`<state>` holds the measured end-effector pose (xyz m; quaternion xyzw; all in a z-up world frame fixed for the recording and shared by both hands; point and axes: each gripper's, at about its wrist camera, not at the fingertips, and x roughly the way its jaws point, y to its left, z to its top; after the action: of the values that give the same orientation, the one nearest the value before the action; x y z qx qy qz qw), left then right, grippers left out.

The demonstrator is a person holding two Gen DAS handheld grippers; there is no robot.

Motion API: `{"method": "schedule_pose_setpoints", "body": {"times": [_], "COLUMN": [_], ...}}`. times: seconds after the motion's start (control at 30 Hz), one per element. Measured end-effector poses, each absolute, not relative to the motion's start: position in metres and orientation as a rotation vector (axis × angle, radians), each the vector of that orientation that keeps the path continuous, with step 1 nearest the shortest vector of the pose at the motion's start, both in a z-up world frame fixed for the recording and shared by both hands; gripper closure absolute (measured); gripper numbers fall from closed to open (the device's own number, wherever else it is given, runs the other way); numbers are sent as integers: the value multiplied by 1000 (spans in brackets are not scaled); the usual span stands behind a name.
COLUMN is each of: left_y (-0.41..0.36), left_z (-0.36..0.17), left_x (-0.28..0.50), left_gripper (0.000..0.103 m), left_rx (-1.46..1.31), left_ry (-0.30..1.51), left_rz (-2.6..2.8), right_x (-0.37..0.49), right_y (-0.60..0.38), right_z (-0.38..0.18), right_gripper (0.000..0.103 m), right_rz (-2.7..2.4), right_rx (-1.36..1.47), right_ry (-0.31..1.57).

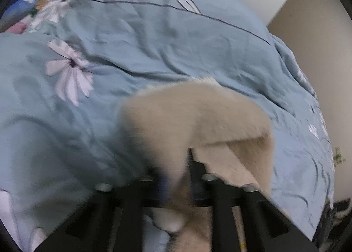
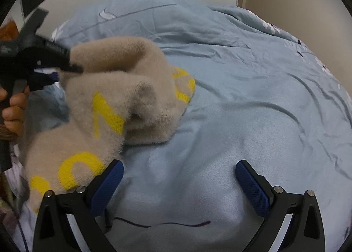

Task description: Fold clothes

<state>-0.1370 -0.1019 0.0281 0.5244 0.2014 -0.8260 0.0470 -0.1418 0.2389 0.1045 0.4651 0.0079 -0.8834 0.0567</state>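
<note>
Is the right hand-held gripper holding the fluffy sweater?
No, the right hand-held gripper is open over the blue duvet, beside the fluffy beige sweater.

Beige sweater (image 2: 114, 102) (yellow letters) on duvet (image 2: 253, 98)

Large yellow letters mark the beige fleece garment (image 2: 114, 102) (an "N" and "O" read clearly).

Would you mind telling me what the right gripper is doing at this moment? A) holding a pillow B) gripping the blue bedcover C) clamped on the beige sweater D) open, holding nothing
D: the right gripper has its jaws wide apart over the bedcover, while the left gripper holds the sweater.
</note>
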Motion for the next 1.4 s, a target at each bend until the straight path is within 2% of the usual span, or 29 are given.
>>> {"method": "schedule_pose_setpoints", "body": {"times": [0.07, 0.23, 0.4, 0.6, 0.7, 0.77, 0.87, 0.97, 1.1, 1.17, 1.23, 1.27, 1.3, 1.33, 1.4], "left_y": [-94, -36, 62, 200, 249, 268, 284, 287, 302, 292, 274, 265, 256, 247, 229], "left_z": [43, 127, 212, 279, 272, 247, 200, 154, 136, 138, 141, 143, 145, 146, 151], "left_x": [-141, -138, -132, -32, 21, 42, 38, 50, 90, 94, 95, 96, 97, 97, 88], "left_gripper": [93, 94, 94, 94, 94, 93, 93, 93, 90, 89, 84, 78, 67, 50, 36], "left_rx": [1568, 1338, 1162, 800, 805, 899, 1293, 1690, 1653, 1661, 1685, 1696, 1708, 1719, 1628], "left_ry": [586, 314, 93, -254, -458, -594, -692, -677, -919, -883, -803, -762, -721, -681, -568], "left_rz": [-2562, -2902, -3211, -3787, -3982, -4027, -3946, -3826, -3774, -3782, -3794, -3799, -3803, -3807, -3822], "right_x": [-135, -109, -73, -19, 13, 34, 65, 85, 83, 78, 73, 74, 74, 76, 78], "right_y": [247, 300, 382, 452, 490, 512, 541, 560, 569, 564, 560, 557, 554, 552, 551], "right_z": [110, 126, 147, 171, 178, 179, 175, 166, 158, 157, 161, 163, 166, 169, 174], "right_gripper": [0, 0, 0, 0, 0, 0, 0, 0, 0, 0, 0, 0, 0, 0, 0], "right_rz": [-2667, -2775, -2984, -3215, -3348, -3419, -3521, -3542, -3493, -3477, -3472, -3475, -3478, -3480, -3480], "right_rx": [1379, 1360, 1283, 1072, 982, 934, 903, 920, 957, 957, 949, 937, 925, 915, 898], "right_ry": [-46, -209, -551, -821, -1013, -1126, -1275, -1407, -1485, -1463, -1414, -1400, -1385, -1374, -1358]}}
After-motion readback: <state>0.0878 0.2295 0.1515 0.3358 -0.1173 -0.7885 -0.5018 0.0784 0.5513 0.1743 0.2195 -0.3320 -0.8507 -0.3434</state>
